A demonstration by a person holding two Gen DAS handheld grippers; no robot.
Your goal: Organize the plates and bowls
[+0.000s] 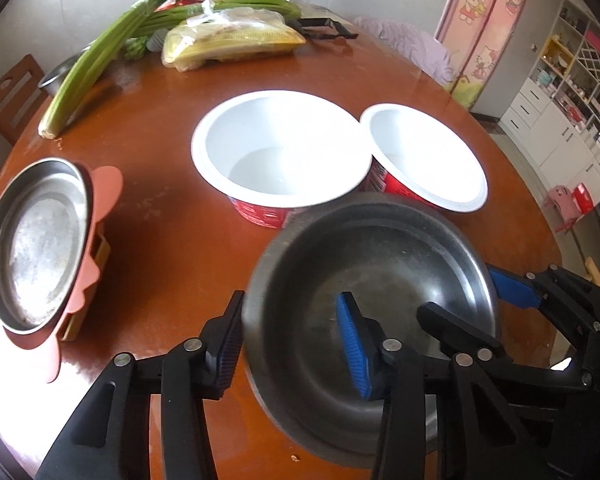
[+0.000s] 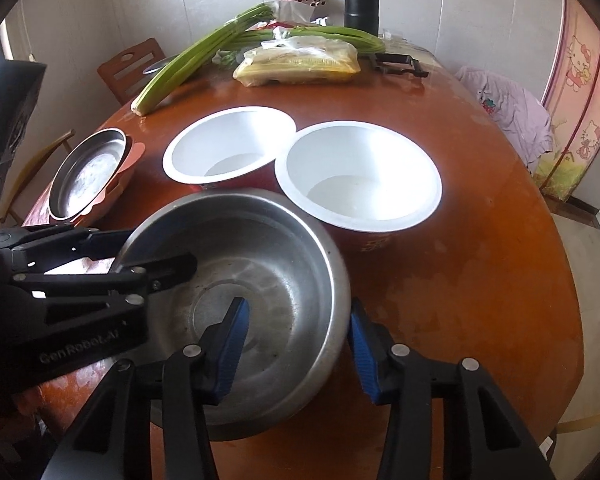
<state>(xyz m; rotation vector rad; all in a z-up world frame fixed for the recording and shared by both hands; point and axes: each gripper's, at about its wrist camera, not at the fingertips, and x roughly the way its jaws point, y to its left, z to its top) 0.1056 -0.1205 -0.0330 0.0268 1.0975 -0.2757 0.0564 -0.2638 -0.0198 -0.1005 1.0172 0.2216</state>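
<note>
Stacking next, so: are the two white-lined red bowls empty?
Empty. Larger white-lined red bowl and smaller one show bare white bottoms, nothing inside.

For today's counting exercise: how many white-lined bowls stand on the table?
2. The larger white bowl stands mid-table; the smaller white bowl touches its right side. Both sit just behind the steel bowl.

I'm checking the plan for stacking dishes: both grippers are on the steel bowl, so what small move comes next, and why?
Probably lift it slightly. The left gripper and right gripper each straddle the steel bowl rim, and the white bowls sit close behind.
</note>
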